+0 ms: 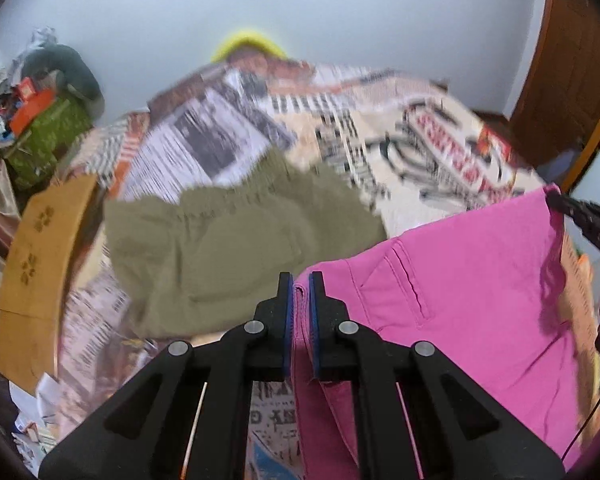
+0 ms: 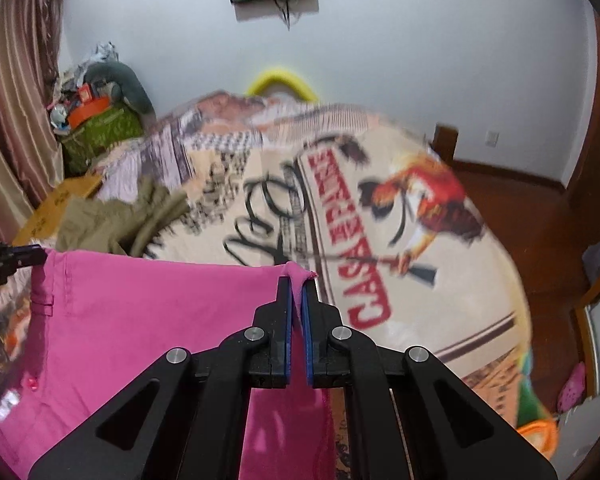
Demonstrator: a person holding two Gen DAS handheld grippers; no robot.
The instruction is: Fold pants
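The pink pants (image 1: pixel 460 280) hang stretched between the two grippers, lifted clear above the near edge of the bed (image 2: pixel 440 280), with the printed bedspread showing beyond their top edge. The left gripper (image 1: pixel 302 280) has its jaws pinched nearly shut on one top corner of the fabric, a fold of pink caught between the blue pads. The right gripper (image 2: pixel 296 284) is clamped just as tight on the other corner, a small tuft of cloth poking out above its tips. The top edge runs fairly straight from one to the other, so the garment is spread at full width and hanging down below both.

The step in hand looks like lifting and spreading before laying the pants flat. To do it well, keep both hands level with each other so the top edge stays straight, and keep gentle tension across it, enough to take out sag but not so much that a thin pinch slips from the pads. Let the lower part hang free and settle before lowering. Set it down on the open middle of the bed, far edge first, clear of the olive garment (image 1: pixel 220 248) heaped toward the left side, so the two do not tangle. The cardboard box (image 1: pixel 40 272) off the left edge of the bed is no obstacle
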